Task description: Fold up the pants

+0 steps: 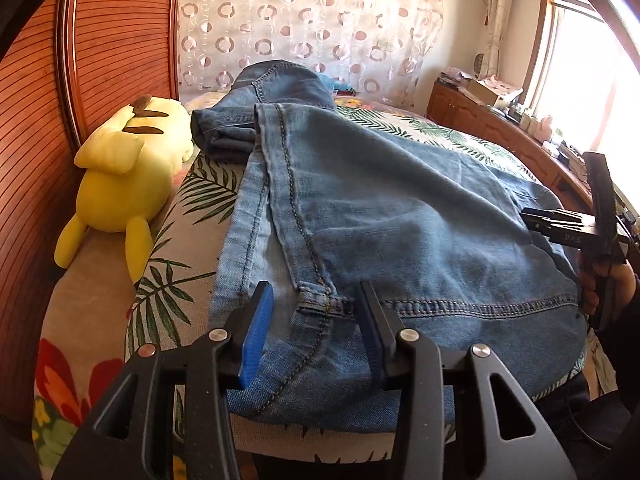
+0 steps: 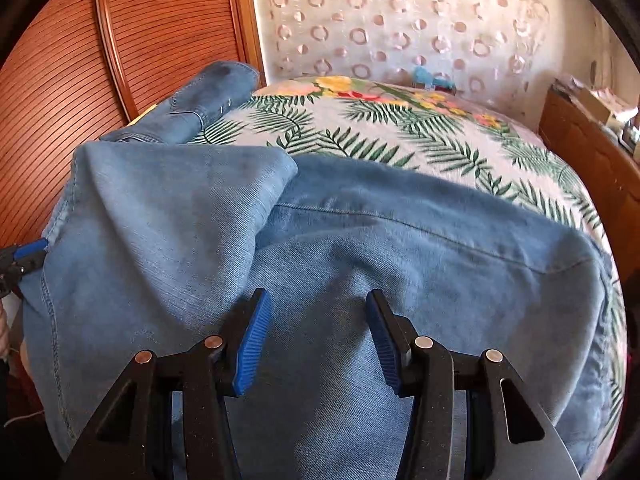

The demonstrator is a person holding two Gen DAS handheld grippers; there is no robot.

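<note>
The jeans [image 1: 380, 216] lie spread on a bed [image 1: 188, 200] covered with a leaf-and-flower print sheet, their near edge hanging over the bed's front side.

In the left wrist view, the left tool [image 1: 316, 308] sits low at that near edge with its blue-padded fingers [image 1: 256, 332] apart, one on each side of a stitched seam junction; the denim lies between and under them, and nothing is clamped. To the left of the jeans a yellow plush toy [image 1: 128, 172] lies face down beside the slatted wooden headboard [image 1: 36, 152]. Further back, part of the jeans is folded over into a darker bundle near the toy. At the far right of this view the right tool [image 1: 532, 216] reaches in from the side, its tips at the jeans' right edge; whether it holds cloth there I cannot tell from here. A wooden cabinet [image 1: 480, 120] with clutter stands under a bright window.

The right wrist view settles it: the right tool [image 2: 318, 312] has its fingers [image 2: 254, 344] apart above the flat denim [image 2: 360, 248], gripping nothing. At the left border the left tool [image 2: 30, 252] pokes in at the jeans' stitched edge. A fold of denim overlaps on the left, and bare sheet [image 2: 400, 140] lies beyond the jeans. This view hides the plush toy behind cloth.
</note>
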